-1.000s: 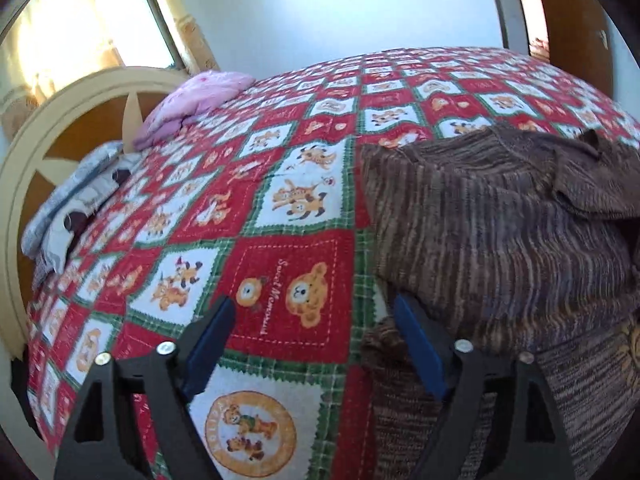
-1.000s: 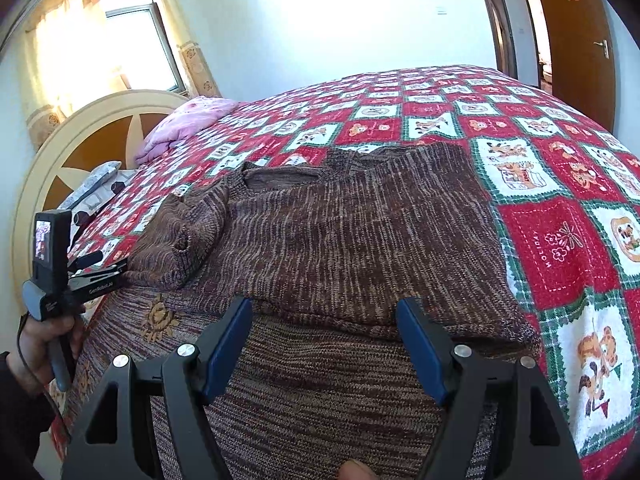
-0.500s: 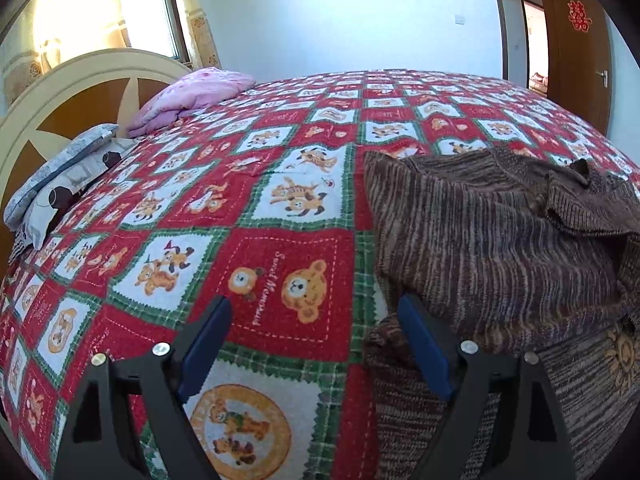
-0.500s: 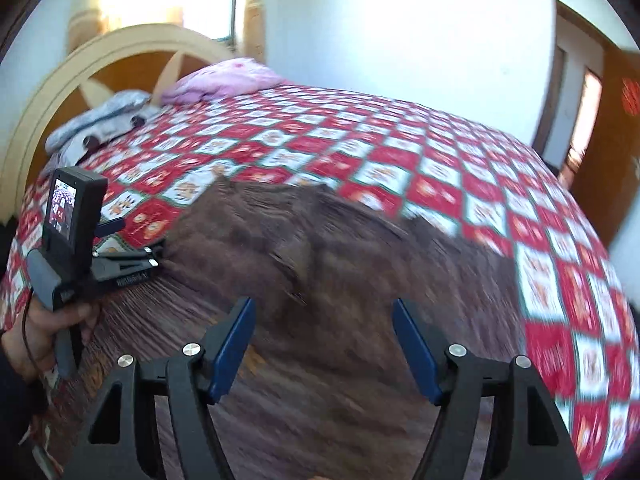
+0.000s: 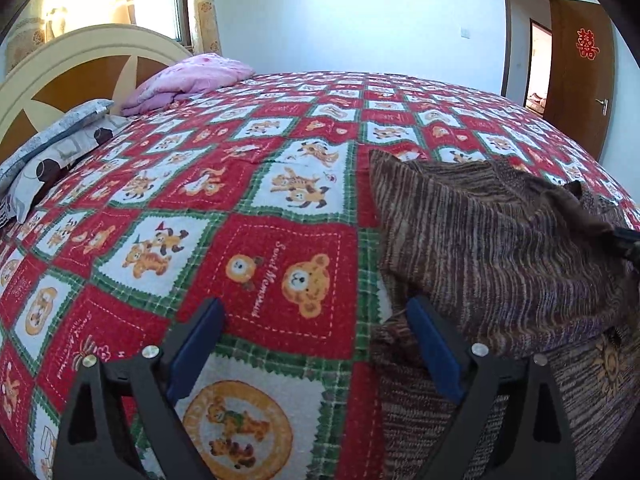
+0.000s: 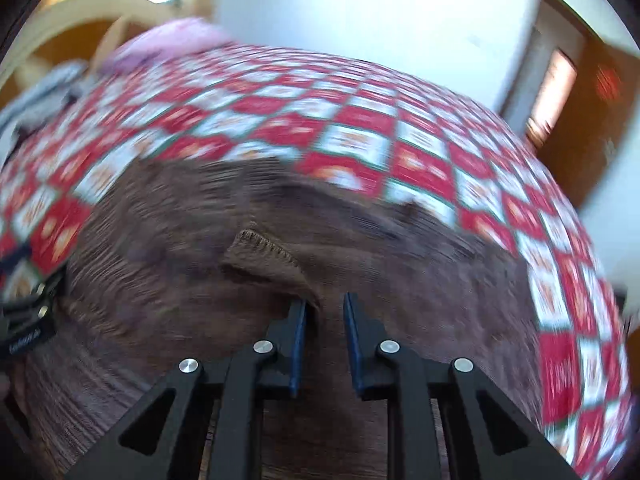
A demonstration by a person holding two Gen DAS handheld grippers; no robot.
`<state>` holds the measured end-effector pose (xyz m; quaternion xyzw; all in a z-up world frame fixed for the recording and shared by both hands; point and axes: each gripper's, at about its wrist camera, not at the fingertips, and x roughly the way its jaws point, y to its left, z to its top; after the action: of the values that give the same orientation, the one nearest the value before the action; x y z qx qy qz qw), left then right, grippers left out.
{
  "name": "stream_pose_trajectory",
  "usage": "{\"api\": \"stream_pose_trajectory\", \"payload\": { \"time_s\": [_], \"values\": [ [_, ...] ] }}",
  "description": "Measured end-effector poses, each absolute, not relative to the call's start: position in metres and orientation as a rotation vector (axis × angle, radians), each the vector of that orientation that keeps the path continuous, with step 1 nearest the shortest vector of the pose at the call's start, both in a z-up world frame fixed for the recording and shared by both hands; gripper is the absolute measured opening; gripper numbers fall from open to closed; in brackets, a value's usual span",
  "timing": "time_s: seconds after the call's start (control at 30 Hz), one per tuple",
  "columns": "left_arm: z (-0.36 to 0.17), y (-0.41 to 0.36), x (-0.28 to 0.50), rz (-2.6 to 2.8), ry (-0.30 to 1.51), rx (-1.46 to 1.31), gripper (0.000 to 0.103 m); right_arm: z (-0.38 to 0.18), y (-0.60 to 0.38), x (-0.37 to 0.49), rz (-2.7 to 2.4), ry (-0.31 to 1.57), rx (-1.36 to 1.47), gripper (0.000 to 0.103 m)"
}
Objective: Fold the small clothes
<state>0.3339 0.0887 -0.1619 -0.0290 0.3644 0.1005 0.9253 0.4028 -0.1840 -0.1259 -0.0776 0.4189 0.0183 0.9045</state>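
A brown striped knit sweater lies partly folded on the bed's red patchwork quilt. My left gripper is open at the sweater's left edge, and its right finger touches the knit. The right wrist view is blurred by motion. There my right gripper has its jaws narrowed to a small gap over the sweater, just below a folded hemmed edge. Whether cloth is pinched between the pads is unclear.
A pink pillow and grey patterned bedding lie by the cream headboard at the far left. A brown door stands open at the right. The left gripper's body shows at the right view's left edge.
My right gripper has swung left over the sweater, moved down close to it, and its jaws have narrowed from wide open. My left gripper has stayed open at the sweater's edge, tilting slightly.
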Motion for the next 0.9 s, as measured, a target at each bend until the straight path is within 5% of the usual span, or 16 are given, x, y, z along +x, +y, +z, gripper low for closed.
{"api": "stream_pose_trajectory", "payload": {
  "time_s": [0.27,0.37,0.67,0.73,0.9],
  "values": [
    [-0.161,0.087,0.334,0.214,0.747,-0.048,0.096,-0.132,-0.224,0.370,0.150,0.906,0.068,0.020],
    [-0.161,0.087,0.333,0.218,0.746,-0.046,0.098,-0.125,-0.217,0.358,0.279,0.895,0.185,0.031],
    [-0.161,0.093,0.331,0.180,0.745,-0.089,0.103,-0.135,-0.187,0.353,0.351,0.915,0.170,0.033],
    [-0.161,0.095,0.331,0.172,0.747,-0.102,0.103,-0.136,-0.187,0.351,0.342,0.904,0.132,0.006],
    [-0.162,0.095,0.331,0.167,0.747,-0.110,0.103,-0.126,-0.193,0.335,0.360,0.869,0.090,0.005]
  ]
}}
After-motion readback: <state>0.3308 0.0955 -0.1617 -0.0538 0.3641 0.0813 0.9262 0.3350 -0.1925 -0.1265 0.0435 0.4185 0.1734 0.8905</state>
